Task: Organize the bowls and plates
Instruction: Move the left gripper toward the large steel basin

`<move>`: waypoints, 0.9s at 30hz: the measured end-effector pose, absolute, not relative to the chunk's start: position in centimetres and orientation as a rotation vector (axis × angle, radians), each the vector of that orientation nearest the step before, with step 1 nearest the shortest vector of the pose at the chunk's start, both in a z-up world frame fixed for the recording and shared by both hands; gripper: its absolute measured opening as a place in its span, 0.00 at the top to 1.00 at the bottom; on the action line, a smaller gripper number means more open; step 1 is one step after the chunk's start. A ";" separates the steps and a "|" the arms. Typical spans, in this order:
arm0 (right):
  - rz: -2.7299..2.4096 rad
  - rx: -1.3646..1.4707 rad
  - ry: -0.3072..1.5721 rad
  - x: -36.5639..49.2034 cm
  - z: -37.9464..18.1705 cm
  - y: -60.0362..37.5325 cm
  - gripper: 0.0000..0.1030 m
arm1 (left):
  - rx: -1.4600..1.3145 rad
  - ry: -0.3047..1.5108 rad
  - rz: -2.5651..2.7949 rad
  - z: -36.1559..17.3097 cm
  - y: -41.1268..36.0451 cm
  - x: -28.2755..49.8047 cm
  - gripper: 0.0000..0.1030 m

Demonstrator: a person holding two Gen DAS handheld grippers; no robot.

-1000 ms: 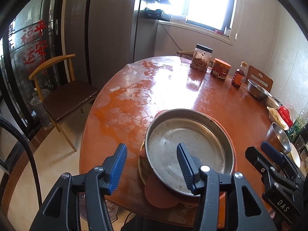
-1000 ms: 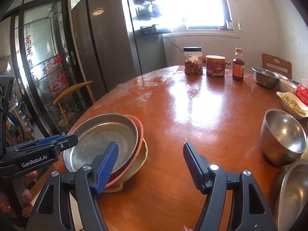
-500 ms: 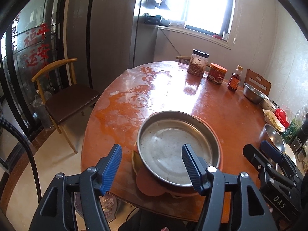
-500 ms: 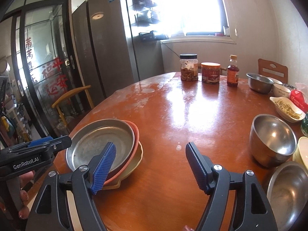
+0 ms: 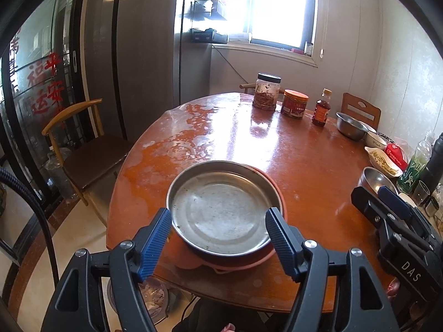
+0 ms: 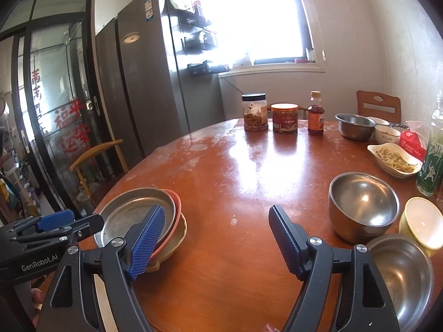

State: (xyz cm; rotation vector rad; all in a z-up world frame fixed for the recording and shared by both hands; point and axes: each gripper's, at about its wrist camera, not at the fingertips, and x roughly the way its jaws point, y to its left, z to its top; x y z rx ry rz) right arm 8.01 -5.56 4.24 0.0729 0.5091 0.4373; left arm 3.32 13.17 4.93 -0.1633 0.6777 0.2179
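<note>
Change: we have drawn both claws back and up from the plate stack; a second ago the left claw's right finger stood inside the steel plate, and now both its fingers frame the plate from nearer us, so more of the desk shows.
Left pose: we hold the left claw [image 5: 218, 238] tilted down over the near desk edge, aimed at the plate stack.
Left claw: its jaws have just been opening and stand apart, empty; the steel plate [image 5: 221, 207] shows between the blue pads, which do not press on it.
Right pose: we hold the right claw [image 6: 217, 242] at a shallower downward tilt, aimed across the bare middle of the desk [image 6: 249, 171].
Right claw: its jaws have just been opening too, wide apart, nothing between them but desk top.
Plates: the steel plate sits on top of a pink plate [image 6: 175, 202] and a cream plate [image 6: 180, 232], stacked near the desk's near-left edge.
Bowls: a steel bowl [image 6: 362, 204], a cream bowl [image 6: 422, 221] and another steel bowl [image 6: 401, 271] cluster at the near right.
Edges and room: the stack lies close to the desk rim; a wide open stretch separates it from the bowls; jars [image 6: 254, 112] stand at the far edge.
</note>
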 end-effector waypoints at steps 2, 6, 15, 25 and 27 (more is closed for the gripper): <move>0.424 0.071 0.503 7.9 4.4 -6.1 0.23 | -0.165 0.680 0.206 5.0 12.7 3.4 0.31; 0.397 0.074 0.491 7.6 4.7 -7.1 0.23 | -0.146 0.684 0.199 5.2 11.5 3.4 0.30; 0.363 0.101 0.467 6.8 5.7 -10.0 0.22 | -0.110 0.690 0.178 5.7 8.9 3.3 0.29; 0.288 0.153 0.475 6.0 6.3 -14.6 0.22 | -0.087 0.698 0.131 5.9 5.6 3.0 0.29; 0.275 0.161 0.473 5.7 6.4 -15.5 0.22 | -0.084 0.701 0.112 5.9 4.8 3.0 0.29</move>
